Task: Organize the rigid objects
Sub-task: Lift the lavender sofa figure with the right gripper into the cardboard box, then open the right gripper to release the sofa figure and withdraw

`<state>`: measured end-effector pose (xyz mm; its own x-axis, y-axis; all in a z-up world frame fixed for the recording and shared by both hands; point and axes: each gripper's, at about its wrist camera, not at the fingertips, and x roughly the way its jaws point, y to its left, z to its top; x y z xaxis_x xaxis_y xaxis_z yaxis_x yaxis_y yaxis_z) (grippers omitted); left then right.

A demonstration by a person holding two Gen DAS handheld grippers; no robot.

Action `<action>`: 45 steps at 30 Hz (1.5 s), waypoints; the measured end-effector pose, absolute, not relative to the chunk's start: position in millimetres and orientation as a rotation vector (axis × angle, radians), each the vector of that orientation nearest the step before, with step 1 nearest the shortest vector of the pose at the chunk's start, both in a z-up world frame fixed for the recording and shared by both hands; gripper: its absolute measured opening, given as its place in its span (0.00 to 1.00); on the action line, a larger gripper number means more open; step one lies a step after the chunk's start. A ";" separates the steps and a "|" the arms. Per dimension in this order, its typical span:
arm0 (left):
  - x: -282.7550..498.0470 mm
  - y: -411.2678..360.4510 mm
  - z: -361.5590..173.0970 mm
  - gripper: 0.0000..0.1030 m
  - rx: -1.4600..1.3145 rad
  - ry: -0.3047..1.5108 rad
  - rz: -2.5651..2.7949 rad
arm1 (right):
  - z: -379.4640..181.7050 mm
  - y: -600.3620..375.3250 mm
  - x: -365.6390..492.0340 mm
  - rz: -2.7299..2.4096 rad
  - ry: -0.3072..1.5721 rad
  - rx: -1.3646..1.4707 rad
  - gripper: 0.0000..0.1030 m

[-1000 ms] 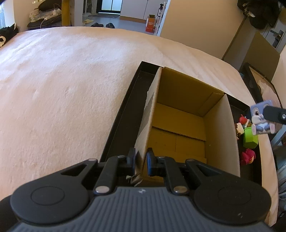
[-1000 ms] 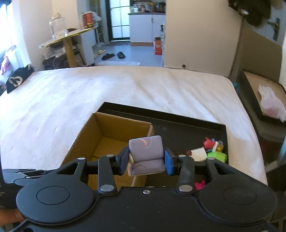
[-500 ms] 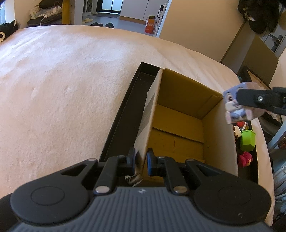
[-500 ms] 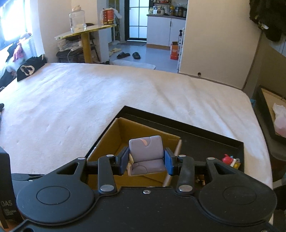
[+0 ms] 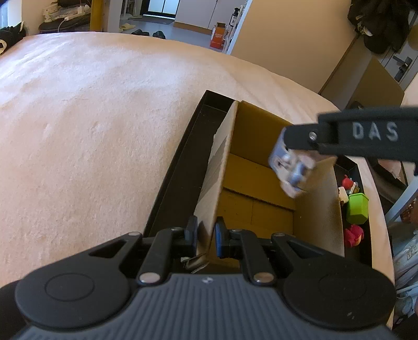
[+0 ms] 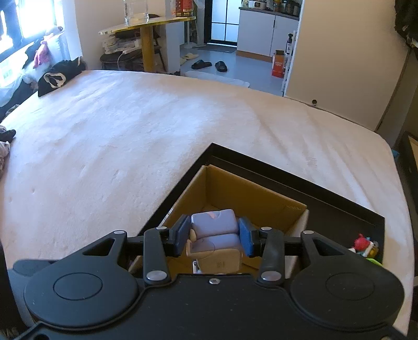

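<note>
My right claw (image 6: 213, 239) pinches the toy (image 6: 214, 236) just above the box (image 6: 257, 198) mouth, straight drop below; my left claw (image 5: 205, 236) is pressed onto the box's near wall, steadying it.

Ahead of your claws stretches a wide cream bed cover (image 6: 146, 136). Beyond it, far left of your right claw, a bright window (image 6: 26, 23) and a yellow round table (image 6: 146, 26). Straight ahead, grey floor (image 6: 235, 65) with black slippers (image 6: 209, 64), then white cabinets (image 6: 266, 31). Right of both claws, a plain beige wall (image 6: 344, 57).
</note>
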<state>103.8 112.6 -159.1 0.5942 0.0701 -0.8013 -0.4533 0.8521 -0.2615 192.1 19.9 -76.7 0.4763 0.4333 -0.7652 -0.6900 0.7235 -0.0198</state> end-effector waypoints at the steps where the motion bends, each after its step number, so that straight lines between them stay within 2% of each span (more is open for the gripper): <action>1: 104.0 112.6 -159.1 0.12 -0.475 0.889 0.317 | -76.4 20.9 192.4 0.701 0.825 -0.347 0.41; 3: 103.6 112.4 -158.8 0.12 -0.475 0.889 0.316 | -74.8 20.0 192.1 0.685 0.819 -0.344 0.54; 25: 105.4 110.8 -157.1 0.12 -0.447 0.888 0.330 | -70.4 -54.2 205.9 0.591 0.847 -0.328 0.56; 35: 108.6 103.1 -154.7 0.14 -0.410 0.904 0.358 | -92.3 -114.6 220.7 0.492 0.886 -0.228 0.57; 38: 108.9 100.9 -154.2 0.21 -0.407 0.914 0.364 | -105.5 -131.9 223.6 0.450 0.908 -0.181 0.57; 42: 107.9 99.4 -149.1 0.44 -0.403 0.905 0.368 | -120.8 -154.9 227.0 0.402 0.935 -0.113 0.57; 45: 107.0 98.1 -147.1 0.50 -0.403 0.906 0.366 | -131.8 -168.7 229.2 0.377 0.956 -0.066 0.57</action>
